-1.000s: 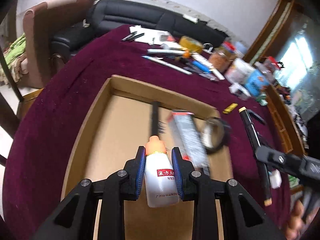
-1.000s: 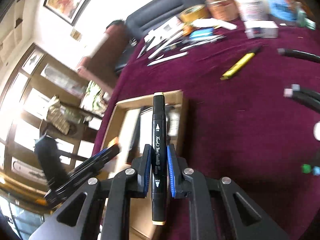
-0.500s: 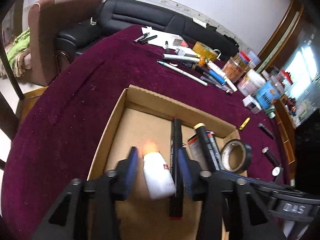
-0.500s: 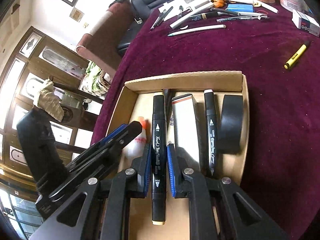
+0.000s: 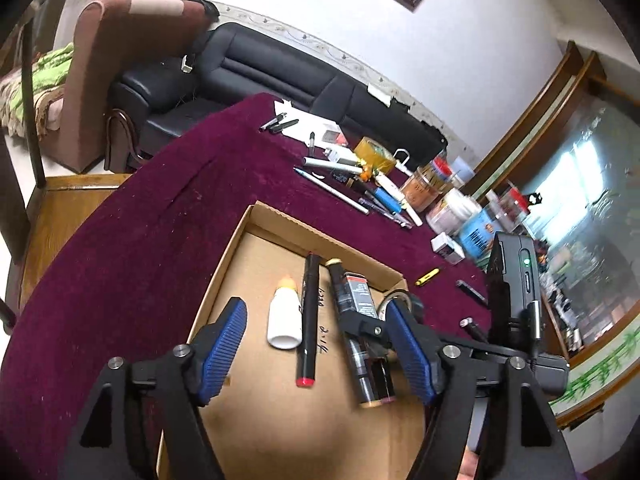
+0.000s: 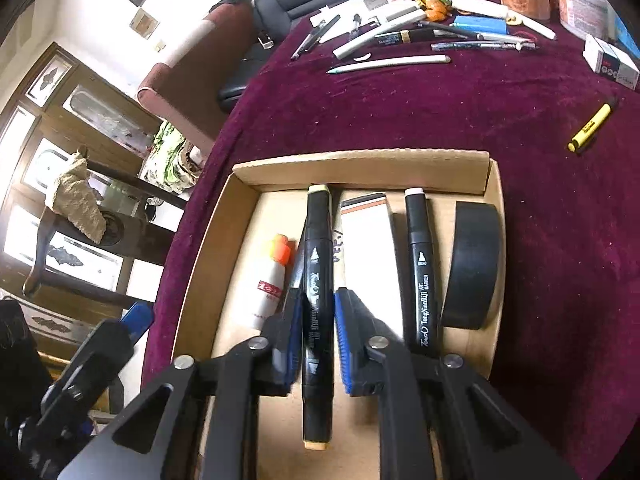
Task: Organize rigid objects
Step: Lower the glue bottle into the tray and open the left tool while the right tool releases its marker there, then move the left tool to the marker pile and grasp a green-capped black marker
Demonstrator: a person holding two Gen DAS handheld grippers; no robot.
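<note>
Maroon cloth under cardboard box; left tool spreading, empty; right tool loosening around marker.

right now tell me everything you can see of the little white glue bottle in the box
The glue bottle is small, white and plastic-looking, with an orange cap and a red printed label. It lies flat on the floor of the cardboard box, cap toward the far wall, at the left end of the row, beside a thin black pen. The left hand-held gripper has just been opening and hangs open above it, not touching.
</note>
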